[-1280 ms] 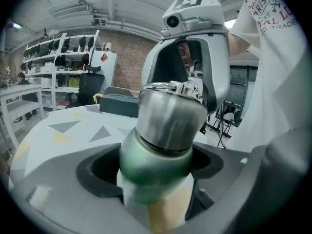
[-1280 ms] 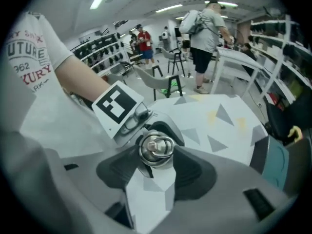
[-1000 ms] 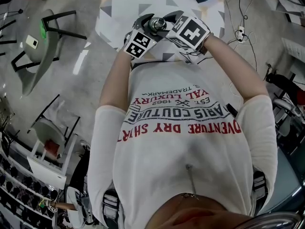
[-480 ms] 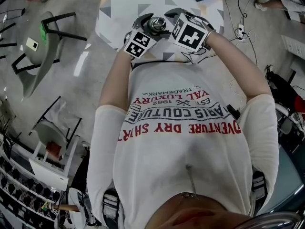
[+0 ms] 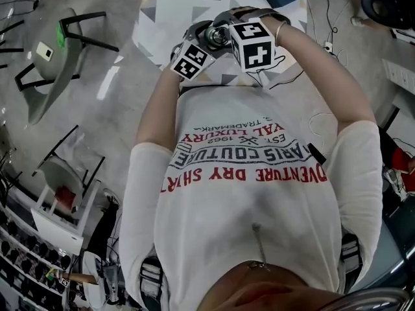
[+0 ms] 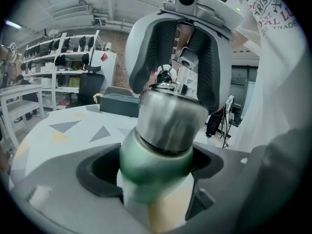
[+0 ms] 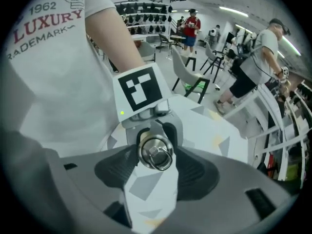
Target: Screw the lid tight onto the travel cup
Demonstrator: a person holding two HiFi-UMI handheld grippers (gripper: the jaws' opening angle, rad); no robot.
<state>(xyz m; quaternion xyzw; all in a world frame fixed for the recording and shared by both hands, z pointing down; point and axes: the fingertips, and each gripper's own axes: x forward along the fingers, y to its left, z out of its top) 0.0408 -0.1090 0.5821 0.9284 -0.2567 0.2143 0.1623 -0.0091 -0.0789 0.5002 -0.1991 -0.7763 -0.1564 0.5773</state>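
While you hold everything over the triangle-patterned table [image 5: 185, 8], at 12 o'clock from your chest, the work looks to be between twists of the lid. Your left gripper [image 6: 155, 174] is clamped on the green body of the travel cup [image 6: 146, 152]. Your right gripper [image 7: 157, 168] points down over the steel lid [image 6: 170, 116], which is seated on the cup's 12 o'clock end. Its jaws have just been opening and stand wide at 9 and 3 o'clock of the lid, straddling it without pressing. A wire ring [image 7: 157, 155] tops the lid. Next, I judge, close squarely on the lid's wall and turn it. You cannot see how tight it is.
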